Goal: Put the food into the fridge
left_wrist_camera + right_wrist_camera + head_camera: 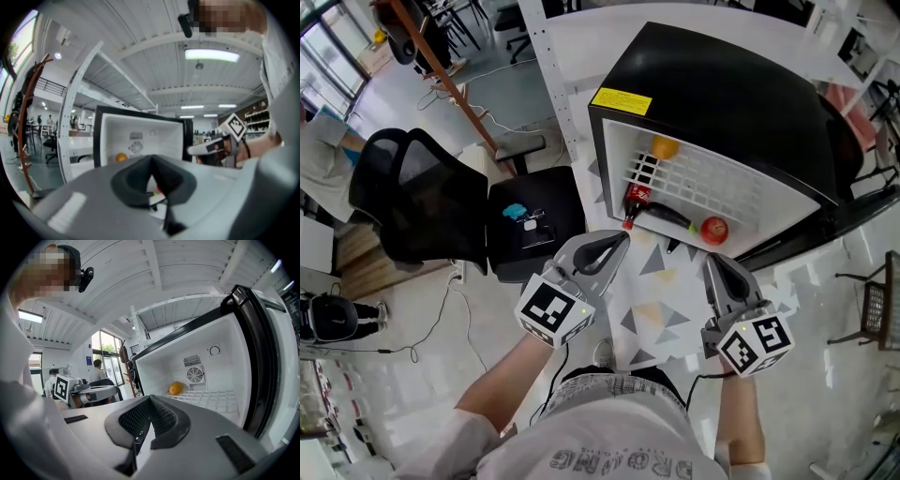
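1. Head view: the black fridge [741, 94] stands open, its inside white. An orange [664, 147] sits at the back on the white grid shelf [712, 183]. Along the front of the opening lie a cola bottle [639, 199] with its red cap pointing outward, a dark long item [673, 217] that I cannot identify, and a red round fruit [713, 228]. Whether these three rest on the same shelf cannot be told. The left gripper [620, 240] and right gripper [711, 260] are held just in front of the opening, both pointing into it.
2. Left gripper view: its jaws are pressed together with nothing between them. The open fridge is ahead, with the orange at its lower left.
3. Right gripper view: its jaws also meet, empty. The orange rests on the grid shelf beside the back wall, below a round fan vent [193, 375].
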Demonstrator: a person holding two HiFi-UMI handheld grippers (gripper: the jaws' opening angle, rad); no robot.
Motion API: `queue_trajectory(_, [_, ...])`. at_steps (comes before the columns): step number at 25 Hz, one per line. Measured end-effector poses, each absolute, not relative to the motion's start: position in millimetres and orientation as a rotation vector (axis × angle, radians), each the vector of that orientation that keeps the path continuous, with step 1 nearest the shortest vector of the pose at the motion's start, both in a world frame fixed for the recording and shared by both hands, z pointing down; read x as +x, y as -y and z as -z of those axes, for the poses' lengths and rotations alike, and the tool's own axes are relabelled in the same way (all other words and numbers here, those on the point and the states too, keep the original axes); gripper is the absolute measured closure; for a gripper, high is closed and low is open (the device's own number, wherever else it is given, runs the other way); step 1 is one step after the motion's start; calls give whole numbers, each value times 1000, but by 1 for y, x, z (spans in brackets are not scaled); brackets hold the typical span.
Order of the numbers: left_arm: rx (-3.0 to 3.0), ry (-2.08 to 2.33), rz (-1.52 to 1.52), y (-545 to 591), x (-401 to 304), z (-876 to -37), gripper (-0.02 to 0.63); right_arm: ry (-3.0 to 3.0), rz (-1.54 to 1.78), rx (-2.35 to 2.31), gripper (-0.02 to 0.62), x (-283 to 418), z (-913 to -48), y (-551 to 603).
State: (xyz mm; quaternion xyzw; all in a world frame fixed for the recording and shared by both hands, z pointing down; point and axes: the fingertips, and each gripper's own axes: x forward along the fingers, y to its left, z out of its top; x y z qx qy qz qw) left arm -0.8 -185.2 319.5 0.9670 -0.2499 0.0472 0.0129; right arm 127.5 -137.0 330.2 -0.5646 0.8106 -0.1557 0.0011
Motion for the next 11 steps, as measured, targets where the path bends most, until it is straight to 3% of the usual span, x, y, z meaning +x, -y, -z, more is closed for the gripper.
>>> queue_trajectory(11, [3022,775,-146,188,0,-317,600,-2550,483,-1760,604,124,-329,139])
